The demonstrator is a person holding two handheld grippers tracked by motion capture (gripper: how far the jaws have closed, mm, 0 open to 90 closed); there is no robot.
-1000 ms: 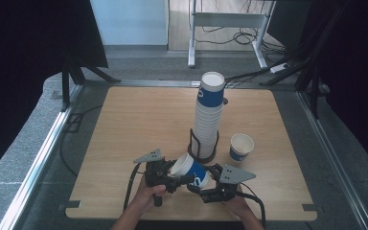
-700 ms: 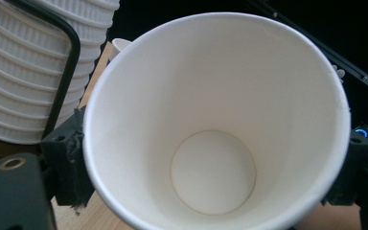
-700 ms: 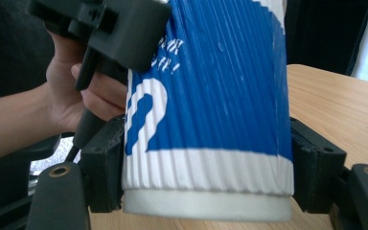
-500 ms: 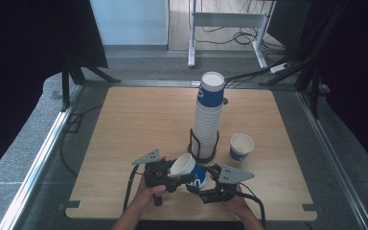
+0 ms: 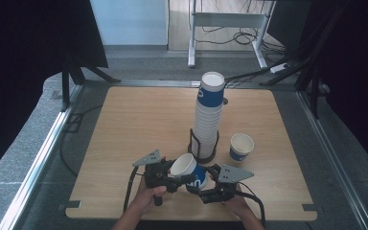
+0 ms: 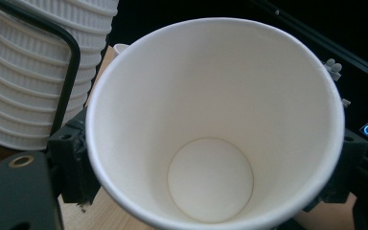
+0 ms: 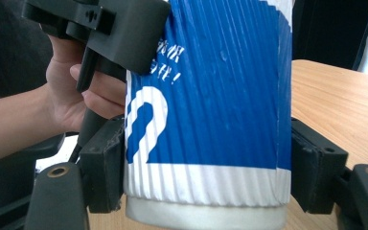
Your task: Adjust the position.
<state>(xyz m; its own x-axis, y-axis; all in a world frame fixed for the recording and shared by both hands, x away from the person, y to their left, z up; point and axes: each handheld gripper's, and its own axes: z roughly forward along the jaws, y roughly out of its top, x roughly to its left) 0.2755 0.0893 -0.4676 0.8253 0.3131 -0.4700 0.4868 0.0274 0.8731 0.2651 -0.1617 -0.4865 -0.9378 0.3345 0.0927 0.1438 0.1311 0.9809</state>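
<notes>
A ribbed blue-and-white paper cup (image 5: 191,170) hangs tilted just above the table's front edge, mouth up and to the left. My left gripper (image 5: 179,176) has just been closing on it, and its pads press the wall below the rim. In the left gripper view I look straight into the empty white cup (image 6: 211,120). My right gripper (image 5: 205,184) grips the cup's base end. In the right gripper view its pads (image 7: 108,163) still touch both sides of the cup (image 7: 206,96), though the jaws have just been easing open. A hand (image 7: 72,91) holds the left gripper behind it.
A tall stack of cups (image 5: 208,115) stands in a black wire holder (image 5: 203,148) mid-table, close behind the held cup. One more cup (image 5: 242,146) stands upright to its right. The wooden table (image 5: 124,129) has bare room at the left and back.
The left gripper's jaws have drawn in around the cup. Both hands and the cup have stayed where they were.
</notes>
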